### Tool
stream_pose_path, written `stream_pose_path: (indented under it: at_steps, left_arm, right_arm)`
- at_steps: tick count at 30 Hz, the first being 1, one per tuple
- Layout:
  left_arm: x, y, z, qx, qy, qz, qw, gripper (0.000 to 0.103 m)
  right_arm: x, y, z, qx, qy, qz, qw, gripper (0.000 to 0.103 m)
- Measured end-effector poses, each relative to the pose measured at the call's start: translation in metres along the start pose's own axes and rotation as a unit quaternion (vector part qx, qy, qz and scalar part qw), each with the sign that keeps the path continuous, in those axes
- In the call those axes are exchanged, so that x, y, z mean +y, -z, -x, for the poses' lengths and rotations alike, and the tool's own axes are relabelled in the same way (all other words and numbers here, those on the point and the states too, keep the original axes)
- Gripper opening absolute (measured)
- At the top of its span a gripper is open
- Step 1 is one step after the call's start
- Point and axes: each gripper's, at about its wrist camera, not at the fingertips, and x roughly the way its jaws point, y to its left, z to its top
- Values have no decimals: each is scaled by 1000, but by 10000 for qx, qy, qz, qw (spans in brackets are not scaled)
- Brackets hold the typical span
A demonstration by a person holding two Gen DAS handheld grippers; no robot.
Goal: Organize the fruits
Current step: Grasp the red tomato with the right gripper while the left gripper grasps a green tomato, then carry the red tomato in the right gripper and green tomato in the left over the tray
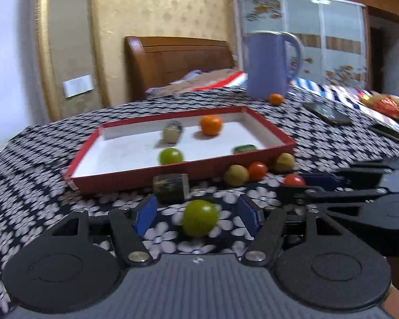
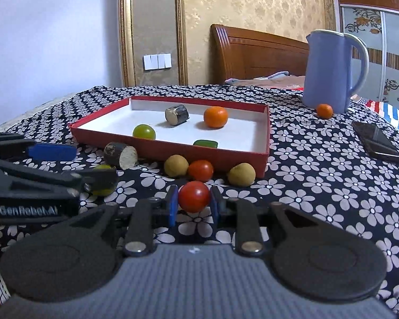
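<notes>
One red tomato (image 2: 194, 196) sits pinched between the right tool (image 2: 194, 207) pads

"GenRobot.AI" — white lettering on left tool (image 2: 53, 159).

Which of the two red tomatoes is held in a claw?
The nearer round red tomato, clamped between the right claw pads. The other red tomato lies free beside the red tray.

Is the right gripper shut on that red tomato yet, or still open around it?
Shut on it. In the right wrist view the right gripper has both blue pads pressed against the sides of the red tomato, no gap showing.
</notes>
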Motion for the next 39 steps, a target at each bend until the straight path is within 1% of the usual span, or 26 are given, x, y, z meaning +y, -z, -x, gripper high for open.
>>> stream_pose_path:
  at_steps: [4, 8, 9, 10, 14, 16, 19, 24, 29, 32, 39]
  left_arm:
    - [0, -1, -17, 211, -30, 78, 9997, 66]
    - [3, 2, -31, 472, -93, 180, 9987, 66]
    - [4, 4, -30, 464, -93, 223, 9986, 66]
    - [4, 4, -30, 451, -95, 226, 9987, 61]
    - [0, 5, -29, 450, -70, 188, 9988, 54]
    - [0, 5, -28, 467, 17, 231, 9986, 39]
    - [2, 4, -28, 476, 31, 339, 9983, 32]
    - [13, 3, -26, 488, 166, 655, 9965, 31]
    - [12, 5, -22, 457, 82, 600, 9971, 31]
    - [14, 5, -19, 461, 48, 656, 9968, 31]
    - [32, 6, -8, 356, -346, 844, 9952, 31]
  right_arm:
    - [1, 2, -3, 31, 55, 31, 10000, 24]
    - [3, 3, -3, 32, 20, 61, 10000, 24]
    - [3, 3, -3, 35, 13, 76, 10000, 24]
    - [4, 3, -3, 45, 4, 89, 10000, 24]
    - [5, 5, -5, 97, 11, 110, 9999, 24]
    - [6, 5, -5, 103, 21, 125, 9999, 24]
    - [6, 5, -6, 106, 36, 137, 9998, 24]
    - [7, 5, -6, 99, 49, 135, 9998, 24]
    - [11, 3, -2, 61, -34, 181, 9998, 24]
    - [16, 1, -2, 54, -83, 225, 9997, 24]
    - [32, -4, -1, -21, -213, 265, 9994, 24]
